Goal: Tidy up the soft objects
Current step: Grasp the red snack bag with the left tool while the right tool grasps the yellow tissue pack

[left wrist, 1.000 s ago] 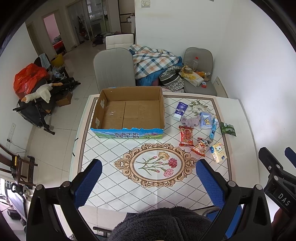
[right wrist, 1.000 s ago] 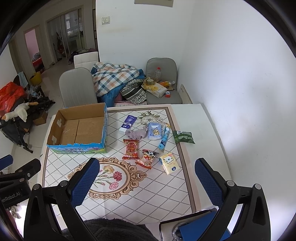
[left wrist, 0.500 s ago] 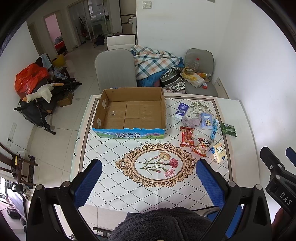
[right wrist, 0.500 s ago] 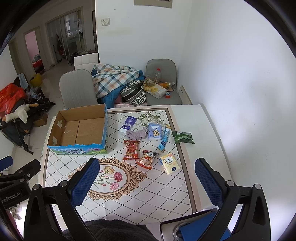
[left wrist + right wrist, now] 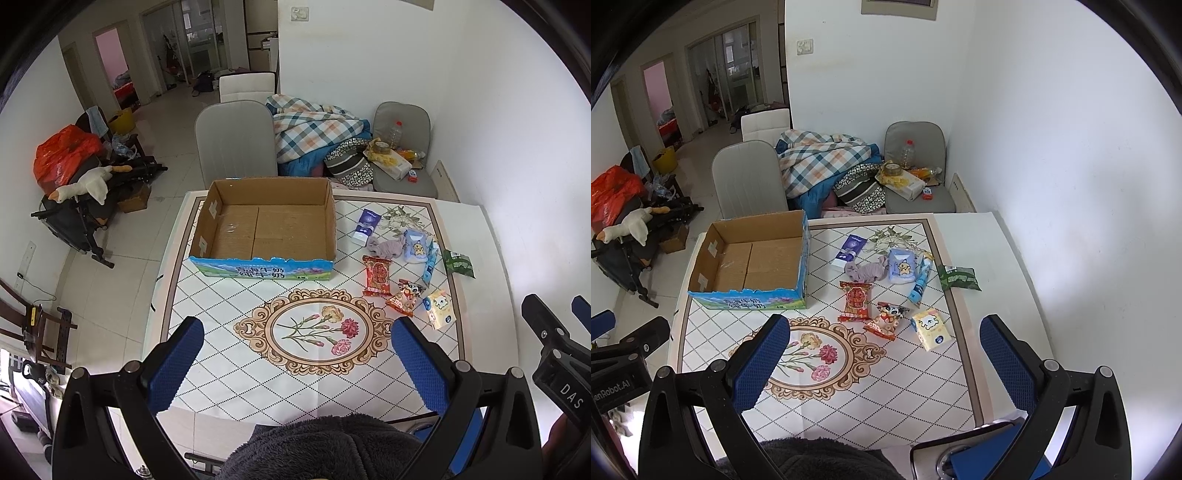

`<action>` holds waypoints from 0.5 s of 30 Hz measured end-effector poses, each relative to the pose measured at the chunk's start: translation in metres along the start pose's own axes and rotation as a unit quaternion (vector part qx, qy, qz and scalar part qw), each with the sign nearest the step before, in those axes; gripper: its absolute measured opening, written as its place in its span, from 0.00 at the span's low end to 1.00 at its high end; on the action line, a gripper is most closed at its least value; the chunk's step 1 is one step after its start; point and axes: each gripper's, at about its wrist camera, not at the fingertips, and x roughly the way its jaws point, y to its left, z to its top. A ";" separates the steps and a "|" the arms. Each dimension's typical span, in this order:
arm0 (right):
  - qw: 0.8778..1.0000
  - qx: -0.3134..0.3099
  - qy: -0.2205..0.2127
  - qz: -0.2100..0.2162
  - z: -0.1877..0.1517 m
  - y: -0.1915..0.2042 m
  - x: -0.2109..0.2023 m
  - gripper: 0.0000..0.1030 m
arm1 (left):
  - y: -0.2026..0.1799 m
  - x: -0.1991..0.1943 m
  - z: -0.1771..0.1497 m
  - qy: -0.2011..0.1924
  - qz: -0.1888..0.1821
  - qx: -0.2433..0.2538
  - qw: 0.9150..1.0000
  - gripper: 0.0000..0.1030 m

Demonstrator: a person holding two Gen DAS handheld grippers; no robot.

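Observation:
An empty cardboard box [image 5: 266, 229] stands at the far left of the table; it also shows in the right wrist view [image 5: 753, 258]. To its right lie several soft packs: a red snack pack [image 5: 855, 301], a red cartoon pack [image 5: 886, 319], a yellow tissue pack [image 5: 931, 328], a blue tissue pack [image 5: 901, 269], a grey cloth [image 5: 866, 271], a blue tube [image 5: 919, 282], a purple-white pack [image 5: 849, 251] and a green pack [image 5: 958, 277]. My left gripper [image 5: 295, 365] and right gripper [image 5: 882, 363] are both open and empty, held high above the table's near edge.
The table [image 5: 491, 280] has a patterned cloth with a flower medallion [image 5: 317, 330]. Grey chairs [image 5: 236, 140] and a plaid blanket pile [image 5: 314, 129] stand behind it. A white wall runs along the right. A dark fleece sleeve [image 5: 325, 450] fills the bottom.
Both grippers have drawn slightly back and up, so the table looks a little smaller. Nothing on the table has moved.

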 end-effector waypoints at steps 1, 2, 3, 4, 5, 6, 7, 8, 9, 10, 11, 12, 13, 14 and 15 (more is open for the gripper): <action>1.000 0.000 -0.001 0.001 0.000 0.000 0.000 1.00 | 0.000 -0.001 0.000 -0.001 0.001 0.000 1.000 1.00; 1.000 0.000 -0.001 0.001 0.000 0.001 -0.001 1.00 | 0.000 -0.001 0.001 -0.002 0.002 0.000 1.000 1.00; 1.000 0.000 -0.002 0.001 0.000 0.000 -0.001 1.00 | -0.001 -0.001 0.001 -0.002 0.002 -0.001 1.000 1.00; 1.000 0.000 -0.003 0.002 -0.001 0.000 -0.001 1.00 | -0.001 -0.001 0.001 -0.003 0.003 -0.001 1.000 1.00; 1.000 0.002 -0.002 0.003 -0.001 0.000 -0.001 1.00 | -0.001 -0.001 0.001 -0.002 0.003 -0.001 1.000 1.00; 1.000 0.004 -0.002 0.004 -0.001 -0.001 -0.001 1.00 | -0.001 -0.001 0.000 -0.002 0.003 0.000 1.000 1.00; 1.000 0.005 -0.001 0.005 -0.002 -0.002 0.000 1.00 | 0.000 0.000 -0.001 -0.005 0.004 0.003 1.000 1.00; 1.000 0.007 0.000 0.005 -0.001 -0.004 0.003 1.00 | -0.002 0.001 0.000 -0.006 0.008 0.005 1.000 1.00; 1.000 0.011 0.003 0.005 -0.001 -0.007 0.008 1.00 | -0.004 0.006 0.003 -0.005 0.008 0.007 1.000 1.00; 1.000 0.017 0.007 0.007 -0.001 -0.010 0.014 1.00 | -0.006 0.012 0.008 -0.004 0.002 0.010 1.000 1.00; 1.000 0.024 0.013 0.008 0.000 -0.015 0.023 1.00 | -0.010 0.019 0.013 -0.002 -0.001 0.011 1.000 1.00; 0.999 0.029 0.020 0.005 0.000 -0.020 0.031 1.00 | -0.014 0.028 0.019 0.003 -0.005 0.013 1.000 1.00; 0.999 0.036 0.029 0.000 0.001 -0.026 0.043 1.00 | -0.020 0.039 0.026 0.008 -0.012 0.017 1.000 1.00; 0.998 0.045 0.035 0.004 0.002 -0.034 0.056 1.00 | -0.025 0.050 0.033 0.013 -0.016 0.020 1.000 1.00; 0.998 0.054 0.045 0.002 0.003 -0.043 0.071 1.00 | -0.032 0.064 0.039 0.023 -0.017 0.025 0.999 1.00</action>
